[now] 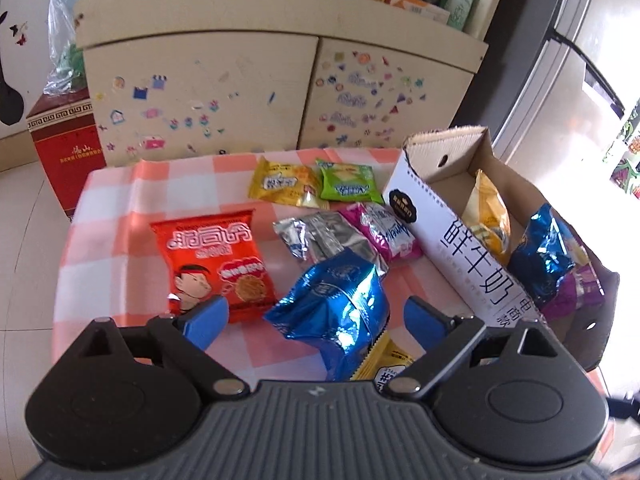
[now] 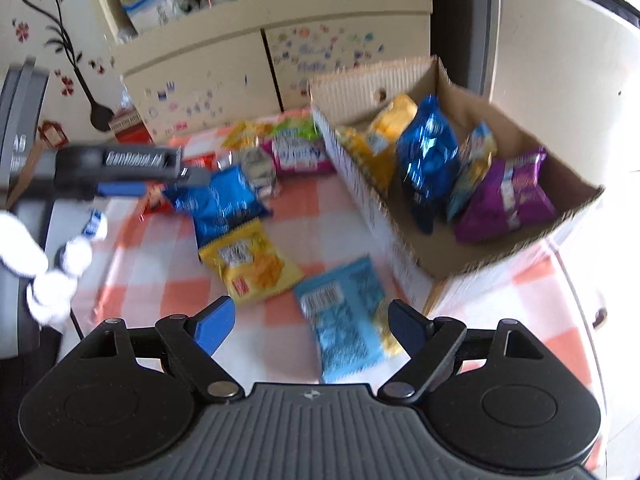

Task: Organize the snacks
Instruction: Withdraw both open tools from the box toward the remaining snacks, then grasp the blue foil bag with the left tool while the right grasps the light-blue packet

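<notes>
Blue-padded black tongs fill the bottom of each wrist view. The left gripper stands wide with nothing pressed between its pads — the crinkled metallic-blue foil snack bag lies straight ahead in the gap, at lower centre, its long axis slanting from lower left to upper right. The right gripper is just as wide and empty; a flat light-blue snack packet lies between its pads on the orange-and-white checked tablecloth, its long axis running almost straight up the frame, along the fingers. Each hand is therefore nearer its own packet. The open cardboard box, already holding several bags, sits at upper right of the right view, so the right gripper's carry is probably shorter.
</notes>
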Motion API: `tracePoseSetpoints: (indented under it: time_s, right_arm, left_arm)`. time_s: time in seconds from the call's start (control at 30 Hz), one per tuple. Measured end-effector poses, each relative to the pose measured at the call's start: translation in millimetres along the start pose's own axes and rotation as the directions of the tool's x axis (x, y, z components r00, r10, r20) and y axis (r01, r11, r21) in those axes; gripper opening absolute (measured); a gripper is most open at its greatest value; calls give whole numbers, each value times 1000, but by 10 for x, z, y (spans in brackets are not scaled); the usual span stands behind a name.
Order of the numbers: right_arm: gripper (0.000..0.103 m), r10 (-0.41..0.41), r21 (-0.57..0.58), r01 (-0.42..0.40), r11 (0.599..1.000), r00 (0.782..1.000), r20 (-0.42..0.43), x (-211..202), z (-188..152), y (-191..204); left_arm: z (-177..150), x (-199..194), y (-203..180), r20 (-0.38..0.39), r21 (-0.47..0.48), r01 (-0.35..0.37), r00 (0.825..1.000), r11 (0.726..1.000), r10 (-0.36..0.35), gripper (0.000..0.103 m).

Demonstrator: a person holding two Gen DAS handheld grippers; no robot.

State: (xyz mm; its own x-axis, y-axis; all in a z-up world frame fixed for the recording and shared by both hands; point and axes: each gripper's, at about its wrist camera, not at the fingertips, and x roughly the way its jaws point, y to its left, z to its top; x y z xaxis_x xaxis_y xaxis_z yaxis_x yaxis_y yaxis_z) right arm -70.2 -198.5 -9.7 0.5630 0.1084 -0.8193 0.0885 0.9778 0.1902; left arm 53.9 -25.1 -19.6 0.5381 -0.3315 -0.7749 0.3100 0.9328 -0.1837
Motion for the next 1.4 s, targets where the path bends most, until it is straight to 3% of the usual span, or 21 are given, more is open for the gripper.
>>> tracePoseSetpoints:
  time_s: [0.27,0.5,0.67,0.83,0.93,1.03,1.27,1.4]
  right_arm:
    - [88,-78,121,82,989,996,-37,317,-102,-108]
    - [88,-91,140,97,985,995,-48,510,-114,-132]
    - [88,-23,117,32,993,997,-77,586,-131,-50]
    - [88,88,31,-85,996,989,-117,563,-161,163]
    - [88,98,-48,-105,993,987,-126,504,-183,291]
    - [88,62,-92,-72,993,993,-102,445,-165,344]
    - [88,-82,-192,75,979,996,-32,551,-69,348]
    - [88,-114,-198,107,974,993,-27,697,-4,320]
  left_arm:
    - [-11,259,-101,-11,-12,2,1000,1000,-2,94]
    - [-40,446,-125,-30,-20,-38,999,999,37,94]
    - [-66,456,-1,-54,-45,-81,995,996,78,94]
    - [-91,384,167,-78,-60,-111,991,992,106,95]
    - [-109,339,265,-107,-63,-129,987,990,122,94]
    - [-115,280,332,-105,-48,-150,984,988,144,94]
    - [-134,288,283,-106,-29,-81,991,996,78,94]
    - [-145,350,238,-108,-42,-73,992,996,69,94]
